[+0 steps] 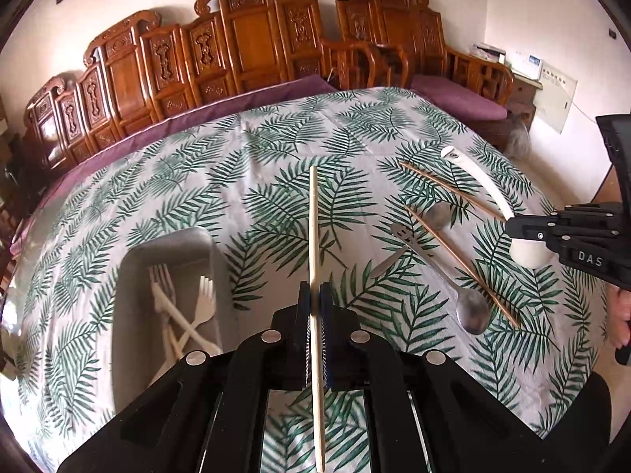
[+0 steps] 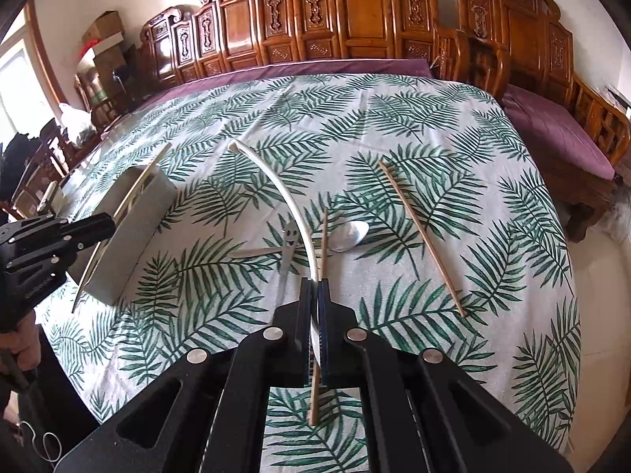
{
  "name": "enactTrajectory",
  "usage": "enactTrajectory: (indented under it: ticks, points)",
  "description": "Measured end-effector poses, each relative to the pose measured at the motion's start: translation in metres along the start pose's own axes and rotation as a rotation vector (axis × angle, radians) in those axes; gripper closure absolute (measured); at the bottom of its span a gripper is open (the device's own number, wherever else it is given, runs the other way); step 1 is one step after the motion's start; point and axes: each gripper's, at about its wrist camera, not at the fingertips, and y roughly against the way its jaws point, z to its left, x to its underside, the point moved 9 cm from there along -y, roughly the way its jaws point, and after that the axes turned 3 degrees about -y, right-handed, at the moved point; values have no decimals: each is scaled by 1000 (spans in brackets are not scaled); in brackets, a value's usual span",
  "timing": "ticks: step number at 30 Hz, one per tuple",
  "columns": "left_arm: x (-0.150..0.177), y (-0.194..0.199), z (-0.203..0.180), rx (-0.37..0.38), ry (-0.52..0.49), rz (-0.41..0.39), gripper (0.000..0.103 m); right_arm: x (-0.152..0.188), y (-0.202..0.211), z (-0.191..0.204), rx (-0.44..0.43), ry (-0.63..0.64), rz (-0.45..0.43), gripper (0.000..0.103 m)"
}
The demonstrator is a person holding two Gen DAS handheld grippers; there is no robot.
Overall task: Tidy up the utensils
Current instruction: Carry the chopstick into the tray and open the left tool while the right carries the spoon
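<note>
My left gripper (image 1: 314,295) is shut on a pale chopstick (image 1: 313,228) and holds it above the table, right of the grey tray (image 1: 130,315). The tray holds white plastic forks (image 1: 205,299). My right gripper (image 2: 314,295) is shut on a white ceramic spoon (image 2: 276,181), its handle arching away above the table. In the left wrist view the right gripper (image 1: 512,232) holds that white spoon (image 1: 481,177) at the right. Two brown chopsticks (image 2: 422,236), a steel spoon (image 2: 351,234) and a steel fork (image 2: 290,248) lie on the cloth.
The table wears a green leaf-print cloth (image 2: 394,118). A carved wooden bench (image 2: 355,19) with purple cushions stands behind it. A wooden armchair (image 2: 552,98) stands at the right. The tray (image 2: 130,232) stands left of the right gripper.
</note>
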Motion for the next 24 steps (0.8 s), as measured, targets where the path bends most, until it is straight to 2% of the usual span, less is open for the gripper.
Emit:
enactTrajectory:
  ticks: [14, 24]
  points:
    - [11, 37, 64, -48, 51, -44, 99, 1, 4, 49, -40, 82, -1, 99]
    - [22, 36, 113, -90, 107, -36, 99, -4, 2, 97, -90, 112, -7, 99]
